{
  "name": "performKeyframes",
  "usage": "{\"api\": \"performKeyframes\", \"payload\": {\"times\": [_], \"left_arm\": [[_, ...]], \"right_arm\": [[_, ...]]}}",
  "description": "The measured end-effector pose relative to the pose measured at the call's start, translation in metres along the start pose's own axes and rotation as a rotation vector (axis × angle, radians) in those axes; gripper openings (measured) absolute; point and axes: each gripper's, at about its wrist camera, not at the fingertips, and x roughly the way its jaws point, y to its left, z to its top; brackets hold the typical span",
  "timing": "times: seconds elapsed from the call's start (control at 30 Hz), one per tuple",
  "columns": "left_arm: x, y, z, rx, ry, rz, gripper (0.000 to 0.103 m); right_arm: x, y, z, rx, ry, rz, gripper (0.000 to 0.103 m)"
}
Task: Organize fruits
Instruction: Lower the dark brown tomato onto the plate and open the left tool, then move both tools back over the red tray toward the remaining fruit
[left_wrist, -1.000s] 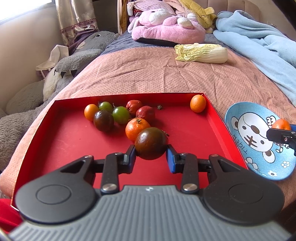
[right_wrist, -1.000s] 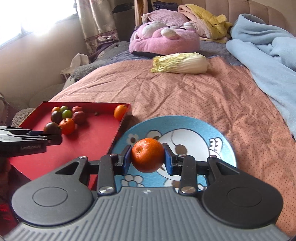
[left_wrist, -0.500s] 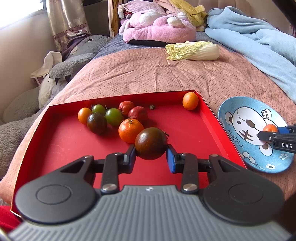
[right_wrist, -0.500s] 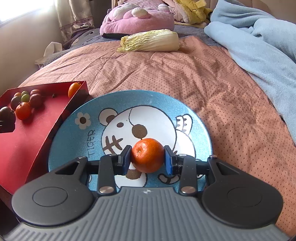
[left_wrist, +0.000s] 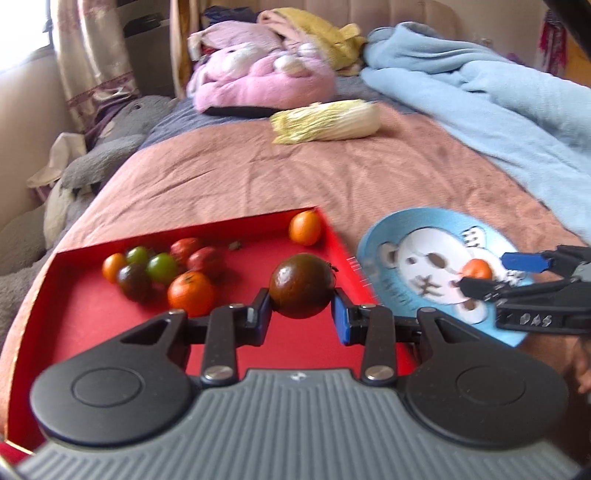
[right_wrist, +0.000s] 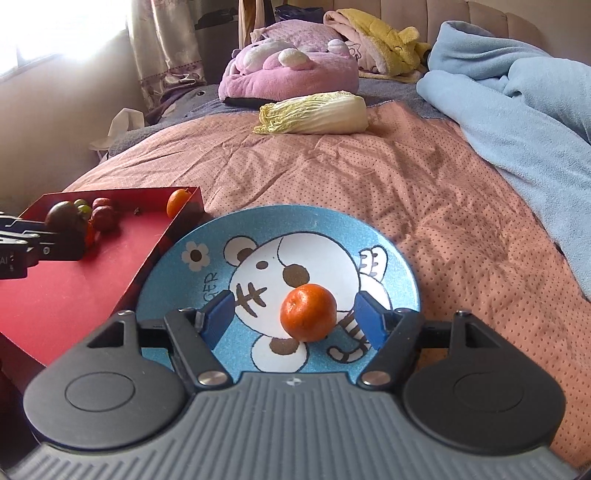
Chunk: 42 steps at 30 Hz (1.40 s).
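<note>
Right gripper (right_wrist: 295, 319) jaws just opening, small orange mandarin (right_wrist: 308, 312) loose on the blue cartoon-tiger plate (right_wrist: 400, 275). Left gripper (left_wrist: 301, 314) clamps a dark brown round tomato (left_wrist: 301, 285) above the red cardboard tray (left_wrist: 92, 328).

Daylight glares from the upper left; left view motion-blurred, edges bowed.

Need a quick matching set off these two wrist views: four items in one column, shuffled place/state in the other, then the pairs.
Items:
1. dark tomato
2. mandarin
3. napa cabbage
4. small orange fruit

Places/states:
A. lying on the bedspread, beyond the plate
B. in the far corner of the red tray
C. clamped in the left gripper
D. on the blue plate, loose between the open right gripper fingers

Pairs: 1-C, 2-D, 3-A, 4-B
</note>
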Motion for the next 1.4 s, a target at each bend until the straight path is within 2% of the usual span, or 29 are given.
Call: {"api": "performKeyframes", "payload": {"times": [0.07, 0.33, 0.6, 0.77, 0.8, 0.87, 0.97, 1.17, 1.4], "left_arm": [[0.003, -0.017, 0.005, 0.022, -0.002, -0.045, 0.038], [0.035, -0.069, 0.003, 0.094, 0.052, -0.141, 0.038], [0.054, -0.089, -0.006, 0.161, 0.095, -0.147, 0.039], [0.056, -0.089, -0.007, 0.167, 0.1, -0.133, 0.042], [0.054, -0.089, -0.007, 0.172, 0.088, -0.122, 0.051], [0.049, -0.09, -0.006, 0.185, 0.053, -0.112, 0.062], [0.045, -0.09, -0.002, 0.181, 0.046, -0.133, 0.062], [0.032, -0.084, 0.0, 0.157, 0.04, -0.129, 0.062], [0.006, -0.046, 0.0, 0.081, 0.015, -0.102, 0.062]], "right_arm": [[-0.005, -0.003, -0.001, -0.008, -0.01, -0.024, 0.076], [-0.018, -0.035, 0.004, 0.039, -0.029, -0.113, 0.078], [-0.027, -0.051, 0.007, 0.087, -0.037, -0.129, 0.081], [-0.028, -0.05, 0.008, 0.095, -0.043, -0.129, 0.083], [-0.028, -0.05, 0.008, 0.098, -0.045, -0.129, 0.084], [-0.029, -0.049, 0.01, 0.102, -0.048, -0.126, 0.084], [-0.031, -0.047, 0.012, 0.107, -0.054, -0.123, 0.084], [-0.036, -0.042, 0.018, 0.112, -0.057, -0.111, 0.085], [-0.036, -0.014, 0.031, 0.073, -0.055, -0.064, 0.085]]}}
